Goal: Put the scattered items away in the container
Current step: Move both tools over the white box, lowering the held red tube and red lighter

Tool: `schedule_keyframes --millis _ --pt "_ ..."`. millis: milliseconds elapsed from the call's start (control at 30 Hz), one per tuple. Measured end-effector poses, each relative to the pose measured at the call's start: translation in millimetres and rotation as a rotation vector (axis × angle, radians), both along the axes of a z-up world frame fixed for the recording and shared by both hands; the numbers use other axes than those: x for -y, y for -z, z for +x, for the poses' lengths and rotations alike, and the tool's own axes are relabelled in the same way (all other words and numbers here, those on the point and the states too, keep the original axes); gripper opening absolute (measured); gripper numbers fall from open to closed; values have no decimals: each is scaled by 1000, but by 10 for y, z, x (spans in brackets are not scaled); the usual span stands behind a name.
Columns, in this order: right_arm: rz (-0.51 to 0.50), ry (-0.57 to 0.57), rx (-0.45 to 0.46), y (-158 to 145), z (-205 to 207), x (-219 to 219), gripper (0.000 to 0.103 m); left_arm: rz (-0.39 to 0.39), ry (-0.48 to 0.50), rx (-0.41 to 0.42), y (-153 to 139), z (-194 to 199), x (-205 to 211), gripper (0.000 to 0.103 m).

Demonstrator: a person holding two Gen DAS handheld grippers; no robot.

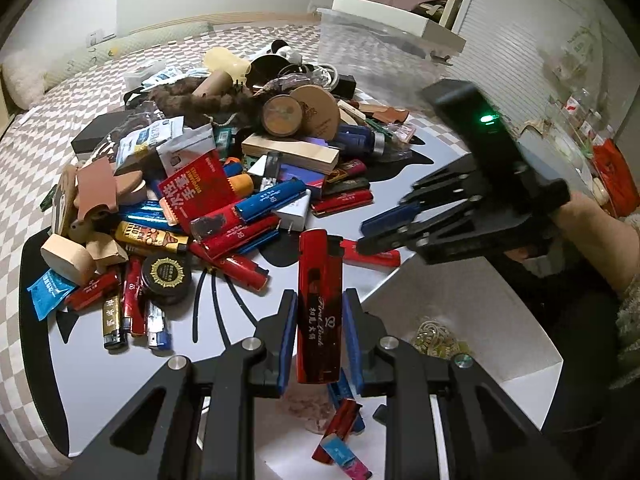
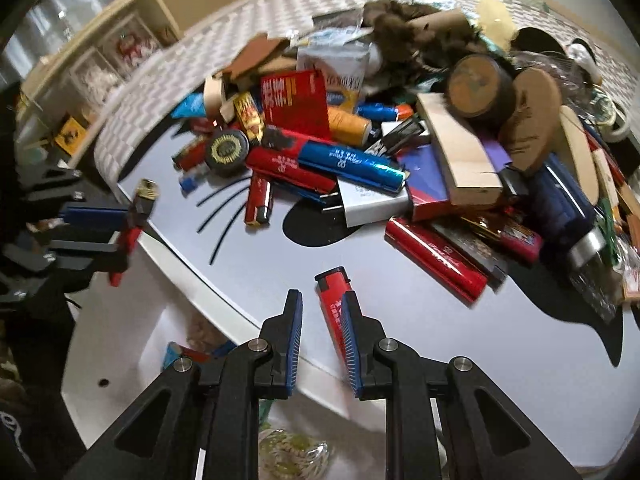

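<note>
My left gripper (image 1: 319,312) holds one dark red lighter (image 1: 319,308) upright between its two blue-padded fingers (image 1: 289,334), pinched on both flanks, cap end up, above the near edge of the desk (image 1: 120,368). Below it lies the white container (image 1: 532,364), its open mouth showing at least two lighters already inside (image 1: 340,428), one red and one blue beneath it, plus a bundle of pale rubber bands (image 1: 436,340) in the far corner. My right gripper (image 2: 321,322) has its two fingers set narrowly apart; a single red lighter with a black cap (image 2: 334,300) lies flat on the desk between them, close against the right finger (image 2: 352,336), though I cannot tell whether that finger actually touches it, and the left finger stands clear of it. In the left view that same gripper (image 1: 384,230) appears from the side with the red lighter (image 1: 376,254) just beneath its tips. Beyond both hands the pile (image 1: 224,152) covers the middle of the desk: I count one long blue lighter (image 2: 352,166) lying across one red one (image 2: 288,170), one round black tin with gold print (image 1: 166,276), one orange thread spool (image 2: 350,126), two round cork discs (image 1: 298,110), one pale wooden block (image 1: 290,152) and one white plug adapter (image 1: 294,210). The remaining lighters overlap too much for a firm count.
</note>
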State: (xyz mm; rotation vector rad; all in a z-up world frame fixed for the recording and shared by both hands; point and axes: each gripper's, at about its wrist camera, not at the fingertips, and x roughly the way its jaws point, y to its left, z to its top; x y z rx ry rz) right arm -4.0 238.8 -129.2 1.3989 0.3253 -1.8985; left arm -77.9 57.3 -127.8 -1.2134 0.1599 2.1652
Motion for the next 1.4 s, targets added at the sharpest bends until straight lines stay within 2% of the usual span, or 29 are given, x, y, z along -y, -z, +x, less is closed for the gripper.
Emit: schedule_keyframes --millis 333,400,433,567,633,700,733,1000,1233,1400 --pt "113 -34 7 173 -48 66 22 17 59 3 -46 115 -120 23" --pt "128 -45 3 200 -43 90 50 19 61 3 -52 119 -125 23" --pt "134 -46 -12 200 -39 103 50 20 61 4 -55 121 -126 23" --pt "163 -51 -41 230 -54 137 49 21 58 3 -62 130 -116 23" --pt "169 -40 -45 249 -66 128 43 21 56 4 -62 132 -105 23" --pt "162 -26 -54 234 -73 100 25 22 54 4 -62 137 -91 23" --pt "158 -14 -57 231 -85 85 20 22 53 5 -62 140 -87 23" --pt "117 110 -62 198 -245 -102 20 23 45 8 -70 153 -111 23" --pt "-36 280 -52 -81 -419 -488 20 22 49 5 -73 182 -119 23" --pt "-275 352 -58 -456 -385 -763 21 21 54 5 -72 203 -130 23"
